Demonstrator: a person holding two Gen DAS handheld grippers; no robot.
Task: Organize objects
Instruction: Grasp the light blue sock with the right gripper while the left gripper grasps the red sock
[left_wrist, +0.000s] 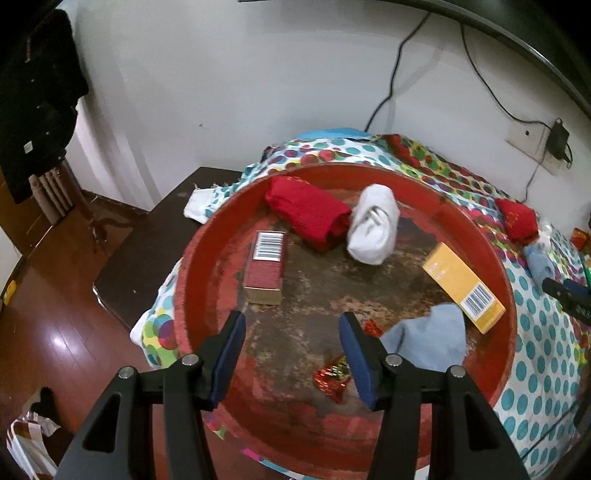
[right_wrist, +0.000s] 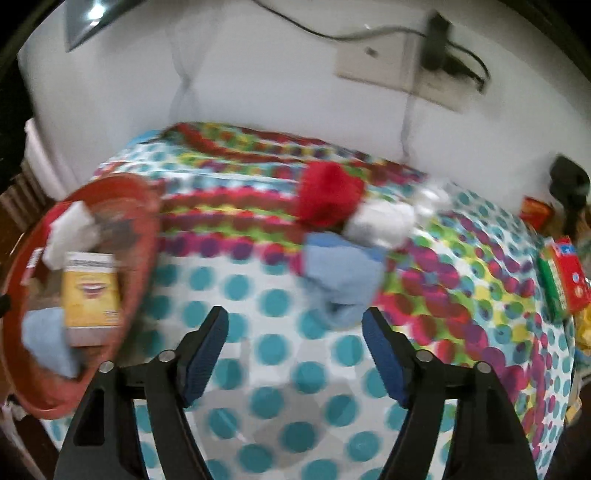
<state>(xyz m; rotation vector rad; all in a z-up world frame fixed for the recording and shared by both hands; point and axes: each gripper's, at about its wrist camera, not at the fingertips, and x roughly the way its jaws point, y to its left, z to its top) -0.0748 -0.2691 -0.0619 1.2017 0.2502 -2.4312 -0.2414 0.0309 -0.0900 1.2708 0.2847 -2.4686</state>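
A round red tray (left_wrist: 207, 251) holds a rolled red cloth (left_wrist: 306, 214), a rolled white sock (left_wrist: 375, 229), a dark red box (left_wrist: 264, 269), a yellow box (left_wrist: 461, 288), a light blue cloth (left_wrist: 428, 339) and shiny sweet wrappers (left_wrist: 332, 376). My left gripper (left_wrist: 292, 319) hangs open over the tray's near side, with nothing between its fingers. In the blurred right wrist view, my right gripper (right_wrist: 295, 314) stands open and empty above the dotted tablecloth (right_wrist: 273, 354). Just beyond it lie a blue cloth (right_wrist: 340, 273), a red cloth (right_wrist: 328, 195) and a white sock (right_wrist: 384, 221).
The tray (right_wrist: 147, 221) sits at the left of the right wrist view, with the yellow box (right_wrist: 92, 291) inside. Red and green boxes (right_wrist: 565, 273) lie at the table's right edge. A wall with a socket and cables stands behind. Wooden floor lies to the left.
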